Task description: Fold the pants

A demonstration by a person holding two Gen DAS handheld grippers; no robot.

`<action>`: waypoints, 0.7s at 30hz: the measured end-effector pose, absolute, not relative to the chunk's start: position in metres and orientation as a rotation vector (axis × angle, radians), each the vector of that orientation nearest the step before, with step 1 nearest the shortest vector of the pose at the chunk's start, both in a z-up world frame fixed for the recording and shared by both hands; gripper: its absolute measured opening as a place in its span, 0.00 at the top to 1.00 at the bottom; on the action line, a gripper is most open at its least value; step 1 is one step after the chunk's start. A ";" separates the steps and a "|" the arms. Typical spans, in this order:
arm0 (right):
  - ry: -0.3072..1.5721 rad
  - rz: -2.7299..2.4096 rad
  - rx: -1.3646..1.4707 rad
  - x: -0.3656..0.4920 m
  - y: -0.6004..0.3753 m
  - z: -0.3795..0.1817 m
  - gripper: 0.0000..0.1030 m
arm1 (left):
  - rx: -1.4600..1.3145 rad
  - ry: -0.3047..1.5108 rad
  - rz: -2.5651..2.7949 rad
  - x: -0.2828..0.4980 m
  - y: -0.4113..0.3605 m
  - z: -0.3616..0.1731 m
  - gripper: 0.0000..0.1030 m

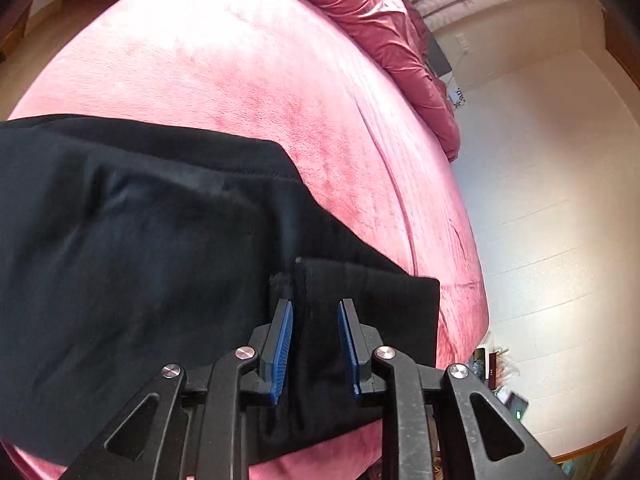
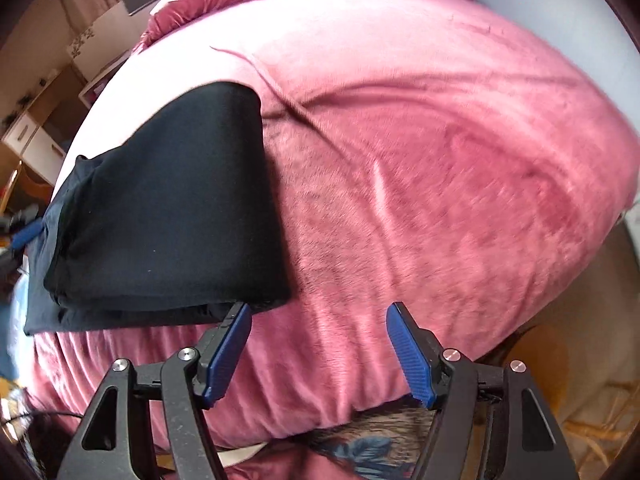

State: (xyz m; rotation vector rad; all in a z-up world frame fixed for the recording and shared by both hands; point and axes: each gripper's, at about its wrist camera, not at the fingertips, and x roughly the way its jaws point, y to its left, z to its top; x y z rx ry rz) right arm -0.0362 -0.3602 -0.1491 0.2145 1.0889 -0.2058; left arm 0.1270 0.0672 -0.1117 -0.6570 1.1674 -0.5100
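Two grippers sit in my views over the bed. Nearest me, the left gripper (image 1: 315,312) has its jaws parted a little, with a fold of the black pants (image 1: 140,248) standing between the blue pads (image 1: 282,354); I see gaps on both sides, so the cloth is loose there, not pinched. The right gripper (image 2: 318,316) has its jaws spread wide over bare pink bedspread (image 2: 420,200), gripping nothing, its left pad just beside the near corner of the pants (image 2: 172,208). The pants lie folded in a thick, layered dark stack on the bedspread, near the bed's front edge, with a smooth top and a rounded fold at the far end. Beyond lies a crumpled darker pink quilt (image 1: 372,20).
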 end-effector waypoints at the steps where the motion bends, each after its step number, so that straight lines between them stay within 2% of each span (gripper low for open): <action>1: 1.075 -0.209 0.197 -0.040 -0.358 -0.144 0.32 | -0.661 1.174 -0.506 0.133 0.065 -0.113 0.77; 9: 1.011 -0.113 0.200 -0.032 -0.347 -0.126 0.31 | -0.661 1.305 -0.445 0.163 0.046 -0.142 0.71; 14: 1.010 -0.060 0.225 -0.018 -0.331 -0.126 0.31 | -0.634 1.311 -0.442 0.173 0.039 -0.146 0.71; 17: 1.009 -0.049 0.223 -0.007 -0.323 -0.129 0.31 | -0.627 1.315 -0.448 0.176 0.031 -0.152 0.78; 18: 1.011 -0.049 0.229 -0.003 -0.322 -0.130 0.31 | -0.608 1.301 -0.459 0.176 0.028 -0.148 0.89; 21: 1.021 -0.035 0.250 0.009 -0.319 -0.134 0.31 | -0.566 1.216 -0.481 0.166 0.029 -0.128 0.91</action>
